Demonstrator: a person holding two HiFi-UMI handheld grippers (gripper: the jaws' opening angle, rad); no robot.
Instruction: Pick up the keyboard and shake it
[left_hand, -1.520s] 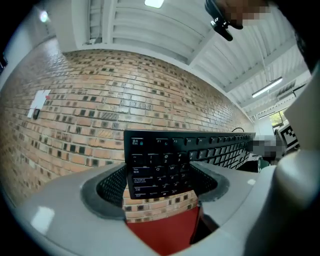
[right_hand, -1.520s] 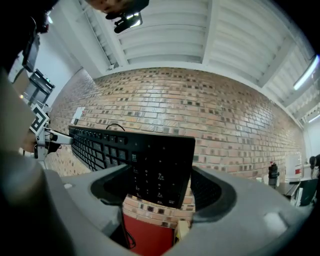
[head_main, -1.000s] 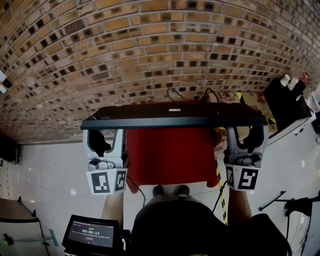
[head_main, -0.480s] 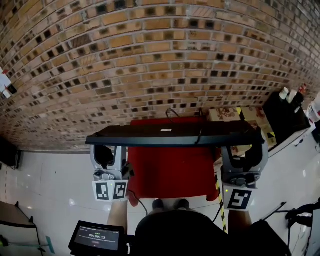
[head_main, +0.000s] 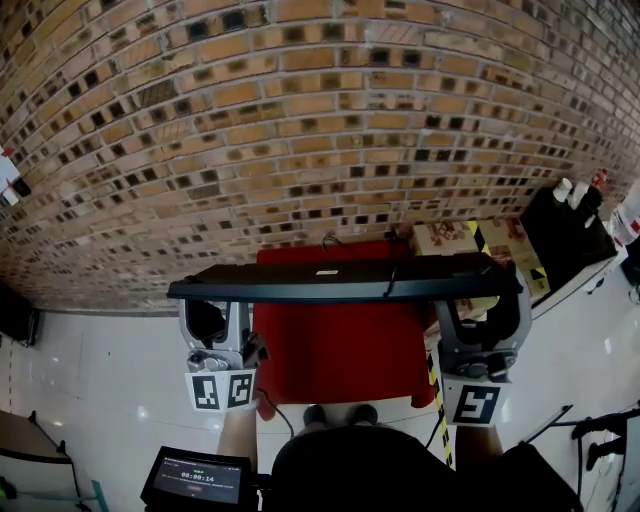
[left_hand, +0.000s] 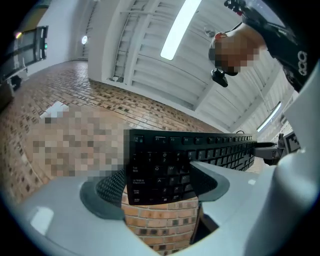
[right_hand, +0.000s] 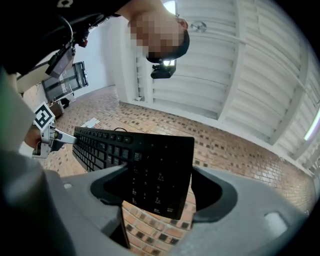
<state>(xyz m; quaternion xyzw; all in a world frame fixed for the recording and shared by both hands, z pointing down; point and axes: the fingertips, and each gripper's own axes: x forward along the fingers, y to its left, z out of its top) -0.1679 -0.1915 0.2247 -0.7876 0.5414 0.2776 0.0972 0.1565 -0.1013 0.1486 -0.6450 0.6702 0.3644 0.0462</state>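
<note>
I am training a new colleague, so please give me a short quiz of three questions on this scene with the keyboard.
1. True or false: the keyboard is held in the air, clear of the red surface.
2. The left tool and the right tool grip the keyboard at: A) its middle; B) its two ends; C) its cable.
3. Fill in: the wall behind is made of ___.
Key: 1 true; 2 B; 3 brick.
</note>
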